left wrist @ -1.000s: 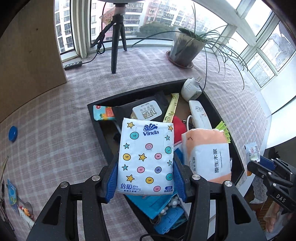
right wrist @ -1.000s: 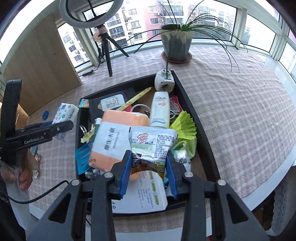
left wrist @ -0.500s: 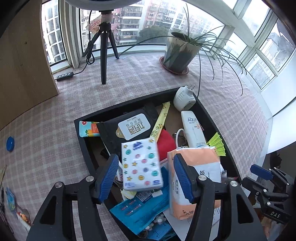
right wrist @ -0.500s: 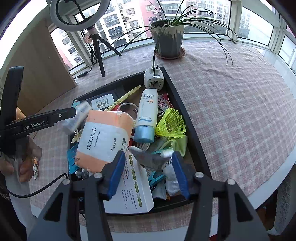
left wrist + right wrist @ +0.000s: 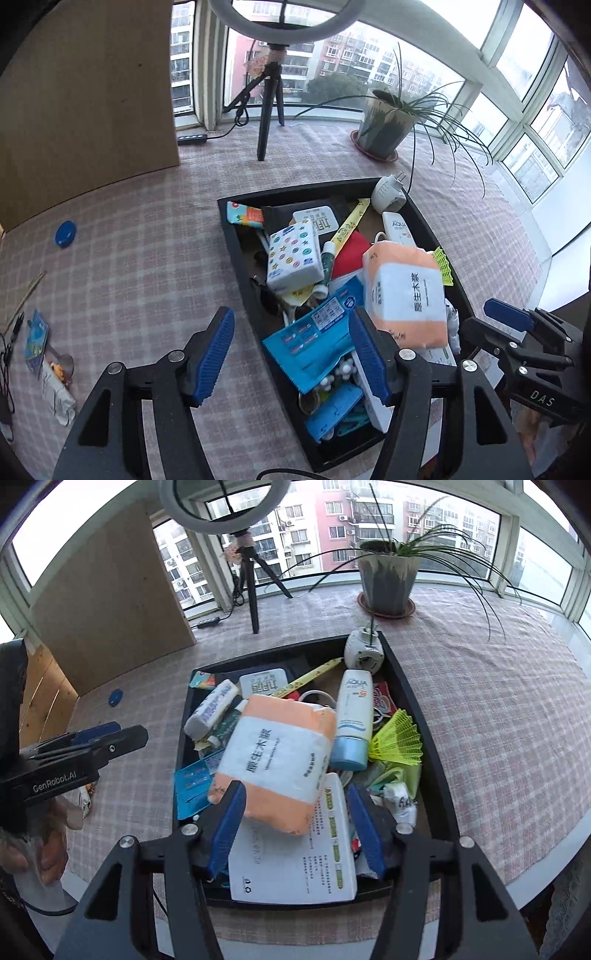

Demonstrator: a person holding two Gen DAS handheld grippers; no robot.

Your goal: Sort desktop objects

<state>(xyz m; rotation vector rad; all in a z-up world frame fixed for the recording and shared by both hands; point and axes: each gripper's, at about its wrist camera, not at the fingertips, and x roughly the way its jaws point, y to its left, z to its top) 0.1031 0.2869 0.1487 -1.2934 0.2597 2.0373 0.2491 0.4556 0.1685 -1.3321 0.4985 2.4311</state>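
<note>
A black tray (image 5: 236, 236) crammed with small items sits on the checked tablecloth. The white tissue pack with coloured dots (image 5: 293, 254) lies loose inside it, beside an orange-and-white tissue pack (image 5: 402, 291). My left gripper (image 5: 291, 343) hovers open over the tray's near left rim, nothing between its blue pads. My right gripper (image 5: 295, 812) is open too, above the orange-and-white pack (image 5: 273, 757) and a white leaflet box (image 5: 295, 853), touching neither. A crumpled white sachet (image 5: 400, 801) lies in the tray just right of it. Each gripper shows at the edge of the other's view.
In the tray are also a sunscreen tube (image 5: 354, 709), a yellow shuttlecock (image 5: 399, 738) and a white plug adapter (image 5: 364, 651). Behind stand a potted plant (image 5: 384, 129), a ring-light tripod (image 5: 267, 110) and a wooden board (image 5: 92, 92). A blue cap (image 5: 65, 233) lies left.
Both grippers opened. The dotted tissue pack left my left gripper and now lies in the tray; the sachet dropped from my right one. Both grippers drew back from the tray.
</note>
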